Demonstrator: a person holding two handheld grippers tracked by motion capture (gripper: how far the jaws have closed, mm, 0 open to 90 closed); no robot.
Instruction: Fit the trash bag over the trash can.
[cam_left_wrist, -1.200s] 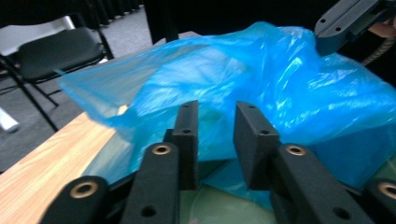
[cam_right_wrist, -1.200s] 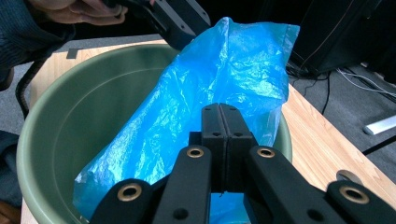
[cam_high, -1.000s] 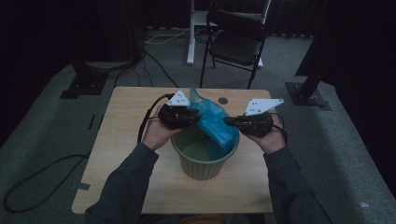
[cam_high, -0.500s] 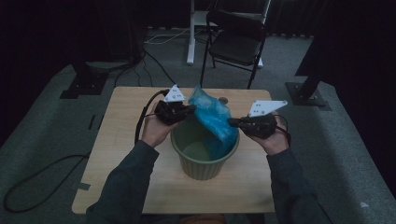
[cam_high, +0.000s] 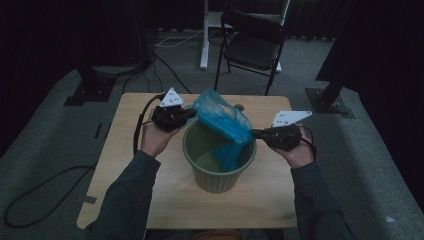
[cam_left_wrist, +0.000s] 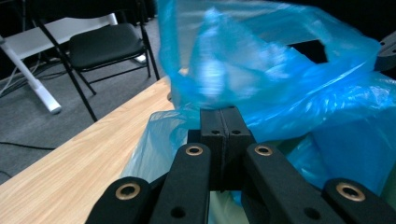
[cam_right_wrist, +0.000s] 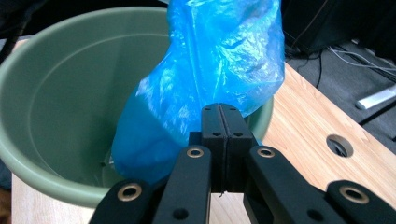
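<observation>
- Near edge: person's sleeves cut off by frame bottom in high view
- Green bucket (cam_high: 220, 167) mid-table, upright; its floor partly hidden by blue bag (cam_high: 225, 125)
- Bag stretched across the rim, long axis approx left-right, tail hanging down inside
- Left gripper (cam_high: 186, 114) clenched on bag's left edge; right gripper (cam_high: 254, 133) clenched on its right edge; film blurred in left gripper view
- Far: chair (cam_high: 252, 45), top cut off

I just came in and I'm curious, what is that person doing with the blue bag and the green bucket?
A person at a wooden table holds tongs in each hand. The left tongs and right tongs are both shut on a blue plastic bag, stretching it over a green bucket. Part of the bag hangs down inside the bucket, but it isn't spread over the rim yet.
</observation>
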